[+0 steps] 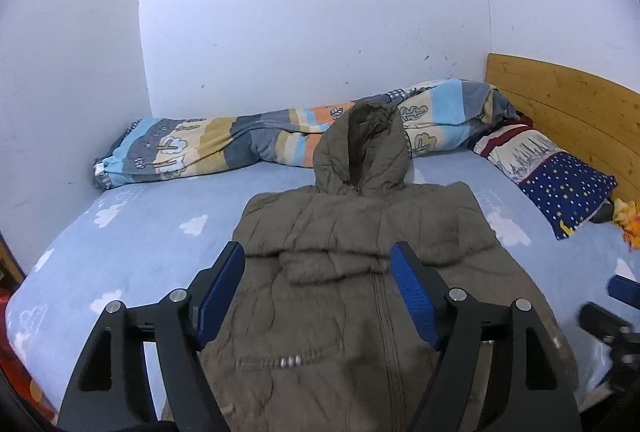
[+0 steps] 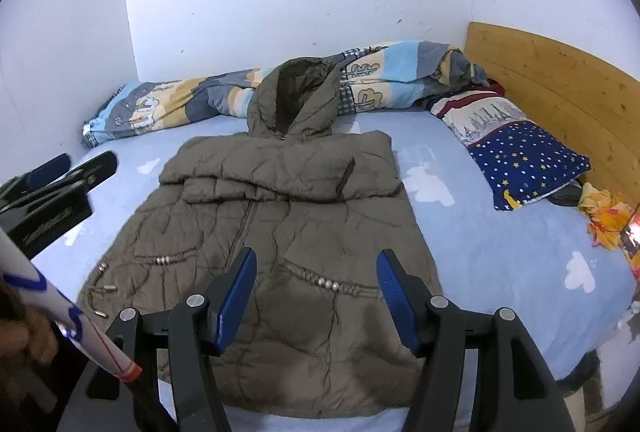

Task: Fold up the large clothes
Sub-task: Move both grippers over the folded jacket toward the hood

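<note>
An olive-brown hooded padded jacket lies front up on the light blue bed sheet, hood toward the wall, both sleeves folded across the chest. My left gripper hovers above its lower half, blue pads wide apart and nothing between them. My right gripper hangs over the hem area, also open and empty. The right gripper's fingers show at the right edge of the left wrist view. The left gripper's fingers show at the left of the right wrist view.
A rolled striped blanket lies along the white wall. A starry blue pillow rests against the wooden headboard. An orange-yellow item sits near the pillow. A sleeve enters at lower left.
</note>
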Available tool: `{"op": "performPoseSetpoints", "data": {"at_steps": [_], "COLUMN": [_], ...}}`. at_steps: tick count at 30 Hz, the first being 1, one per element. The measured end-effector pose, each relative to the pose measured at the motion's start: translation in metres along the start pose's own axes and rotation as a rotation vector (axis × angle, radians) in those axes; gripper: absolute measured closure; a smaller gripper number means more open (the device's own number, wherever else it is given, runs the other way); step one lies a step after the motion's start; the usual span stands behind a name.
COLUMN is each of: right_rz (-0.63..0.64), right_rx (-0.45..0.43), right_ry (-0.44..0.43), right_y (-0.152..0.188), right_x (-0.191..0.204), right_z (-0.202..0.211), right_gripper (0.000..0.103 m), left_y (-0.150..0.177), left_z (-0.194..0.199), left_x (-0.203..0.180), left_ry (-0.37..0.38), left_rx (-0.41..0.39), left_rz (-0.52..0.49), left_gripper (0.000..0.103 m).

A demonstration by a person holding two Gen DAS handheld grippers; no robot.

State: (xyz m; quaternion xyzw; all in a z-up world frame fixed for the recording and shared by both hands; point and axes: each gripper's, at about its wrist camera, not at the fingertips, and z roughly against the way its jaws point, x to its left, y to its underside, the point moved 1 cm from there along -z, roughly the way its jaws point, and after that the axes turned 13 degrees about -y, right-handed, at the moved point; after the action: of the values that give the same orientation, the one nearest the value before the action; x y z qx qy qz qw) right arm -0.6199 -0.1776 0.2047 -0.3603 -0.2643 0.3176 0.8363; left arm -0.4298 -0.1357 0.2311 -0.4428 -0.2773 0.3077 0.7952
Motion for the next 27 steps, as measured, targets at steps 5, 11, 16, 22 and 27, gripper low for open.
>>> {"op": "performPoseSetpoints", "data": {"at_steps": [5,11,16,22,27], "right_rz": [-0.071,-0.128,-0.131,-0.096,-0.116], "right_rx": [0.025,0.039,0.057,0.099,0.161], "right_ry": [-0.037,-0.064,-0.052,-0.099,-0.166], "right_y": [-0.036,-0.092,-0.131,-0.149,-0.149], "right_x": [-0.023,-0.061,-0.079,-0.059,-0.039], "right_z": [-0.008,-0.032,-0.064,-0.128,-0.176], "right_gripper": [0.035,0.035,0.034,0.034,0.034], "left_y": [-0.026,-0.012,-0.016,-0.013,-0.014], "left_z": [-0.055,-0.128,-0.15,-0.163,-0.164], "left_x": [-0.018,-0.04,-0.033,-0.018,-0.008], "left_ry": [0.016,0.01,0.009,0.003,-0.013], "left_rx": [0.021,0.092,0.111,0.148,0.142], "left_rz": [-0.04,-0.054,-0.03,0.0,0.012], "left_gripper": [0.026,0.026,0.026,0.026,0.026]}}
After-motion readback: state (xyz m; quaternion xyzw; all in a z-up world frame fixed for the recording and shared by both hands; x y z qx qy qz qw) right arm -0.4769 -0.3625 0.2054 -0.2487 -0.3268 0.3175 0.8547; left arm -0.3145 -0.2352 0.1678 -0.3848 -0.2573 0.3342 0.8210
